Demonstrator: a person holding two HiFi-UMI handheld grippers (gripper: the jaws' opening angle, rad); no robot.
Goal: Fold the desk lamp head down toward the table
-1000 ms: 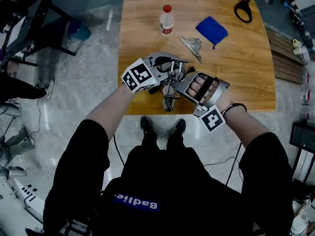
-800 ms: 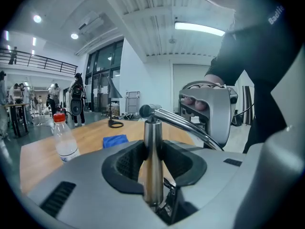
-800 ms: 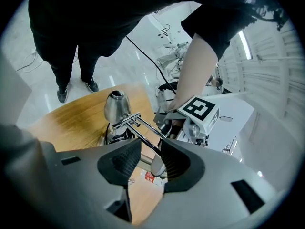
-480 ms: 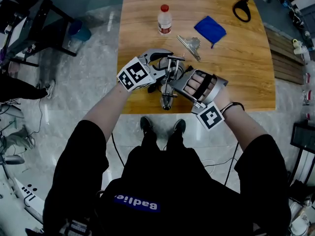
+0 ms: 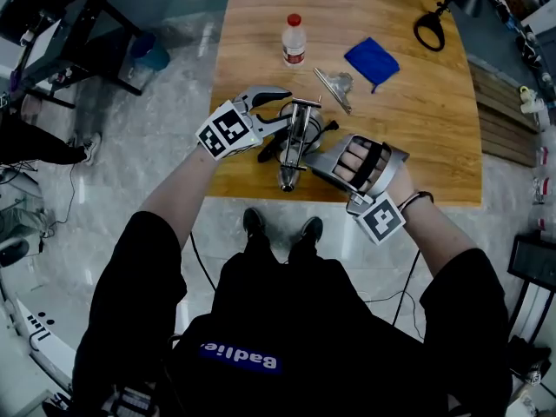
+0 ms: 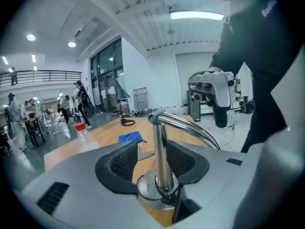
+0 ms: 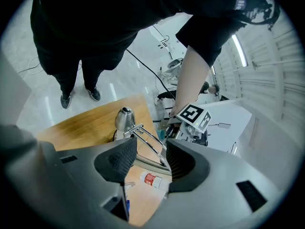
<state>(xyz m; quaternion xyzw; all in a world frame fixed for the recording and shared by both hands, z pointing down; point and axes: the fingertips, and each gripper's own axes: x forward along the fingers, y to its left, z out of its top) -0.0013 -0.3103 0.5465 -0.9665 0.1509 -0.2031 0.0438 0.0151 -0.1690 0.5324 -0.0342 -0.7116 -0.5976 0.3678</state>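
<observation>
Now, lamp arm (image 5: 296,133) near-far, lamp head (image 5: 287,177) nearest

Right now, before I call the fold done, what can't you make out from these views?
Lamp head touching the table: the head view looks from above, and the right gripper view is too warped to show a gap.
Lamp head in the left gripper view: hidden behind the left hand-held gripper body. Its jaws have just been opening, with the post between them.
Bottle label print: too small everywhere.

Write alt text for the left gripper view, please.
The left claw, its jaws just opened, straddles the desk lamp's upright chrome post without gripping it. Beyond lie a wooden table, a blue cloth and a red-capped bottle.
</observation>
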